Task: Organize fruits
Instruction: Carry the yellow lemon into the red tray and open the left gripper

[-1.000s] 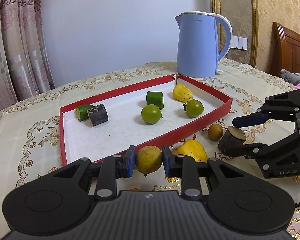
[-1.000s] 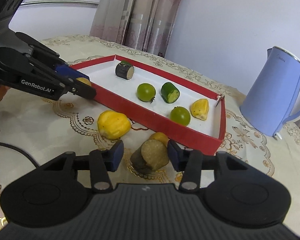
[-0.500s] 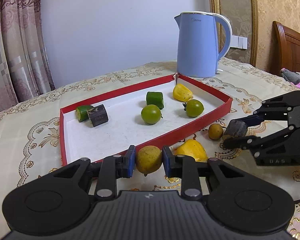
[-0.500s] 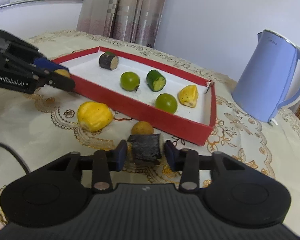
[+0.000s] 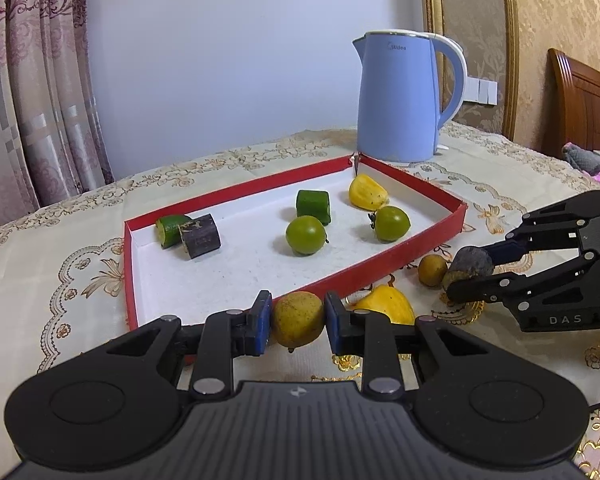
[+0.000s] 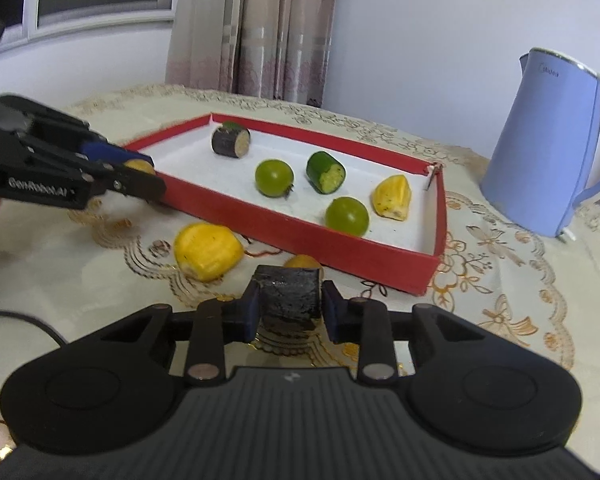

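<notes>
Blue pads of the left gripper (image 5: 294,320) are pressed on a yellowish round fruit (image 5: 297,318) just outside the near wall of the red tray (image 5: 412,256), so it looks ready to go in. To its right, the right gripper (image 6: 288,307) is clamped on a dark cut chunk (image 6: 290,296). A yellow piece (image 6: 207,251) and a small brown fruit (image 5: 432,270) lie loose on the tablecloth (image 5: 60,264), waiting. The tray wall stands between both held pieces and the white floor; I'd guess each must be lifted over. Inside lie green fruits, cut pieces and a yellow wedge. Behind stands a blue kettle (image 5: 400,96).
</notes>
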`<state>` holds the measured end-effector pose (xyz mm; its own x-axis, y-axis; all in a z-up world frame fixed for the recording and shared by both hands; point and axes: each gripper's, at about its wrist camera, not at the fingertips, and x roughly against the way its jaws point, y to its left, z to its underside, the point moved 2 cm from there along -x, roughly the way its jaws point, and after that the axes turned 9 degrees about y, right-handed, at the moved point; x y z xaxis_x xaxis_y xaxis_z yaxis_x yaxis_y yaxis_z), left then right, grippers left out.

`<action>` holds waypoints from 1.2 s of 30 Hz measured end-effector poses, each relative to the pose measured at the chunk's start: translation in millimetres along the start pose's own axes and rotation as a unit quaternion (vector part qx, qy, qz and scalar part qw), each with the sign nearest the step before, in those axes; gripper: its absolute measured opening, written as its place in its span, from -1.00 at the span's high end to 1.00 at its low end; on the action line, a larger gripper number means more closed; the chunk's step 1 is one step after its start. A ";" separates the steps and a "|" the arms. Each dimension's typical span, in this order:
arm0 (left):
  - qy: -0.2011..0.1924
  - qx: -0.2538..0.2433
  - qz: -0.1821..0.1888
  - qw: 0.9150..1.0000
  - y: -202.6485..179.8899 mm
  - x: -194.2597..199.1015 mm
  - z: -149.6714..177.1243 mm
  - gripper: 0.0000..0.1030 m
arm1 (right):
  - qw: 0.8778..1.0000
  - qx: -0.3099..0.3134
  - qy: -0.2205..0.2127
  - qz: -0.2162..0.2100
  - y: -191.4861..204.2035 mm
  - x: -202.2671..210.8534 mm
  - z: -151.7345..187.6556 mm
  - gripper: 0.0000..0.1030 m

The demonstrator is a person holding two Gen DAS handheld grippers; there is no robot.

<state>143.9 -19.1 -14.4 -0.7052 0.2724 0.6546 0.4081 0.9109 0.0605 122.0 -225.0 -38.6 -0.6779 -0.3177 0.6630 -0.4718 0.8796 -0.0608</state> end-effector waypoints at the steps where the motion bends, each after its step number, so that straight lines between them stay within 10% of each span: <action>1: -0.004 0.001 -0.001 1.000 0.1 1.3 -0.6 0.47 | 1.000 -0.002 -0.002 -0.002 -0.2 0.5 -0.3 0.43; 22: -0.041 0.030 -0.067 0.996 -0.2 3.2 -34.0 0.47 | 0.998 -0.016 -0.037 -0.051 1.2 9.9 -2.1 0.43; 36: 0.011 0.033 -0.119 0.992 4.2 -85.5 -82.7 0.47 | 0.997 -0.007 -0.046 -0.054 2.1 14.0 -1.8 0.43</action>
<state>253.8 -64.1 -7.8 -0.7636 0.0413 0.6444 0.1928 0.9670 0.1665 112.5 -226.9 -28.1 -0.6727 -0.4416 0.5937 -0.5370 0.8434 0.0189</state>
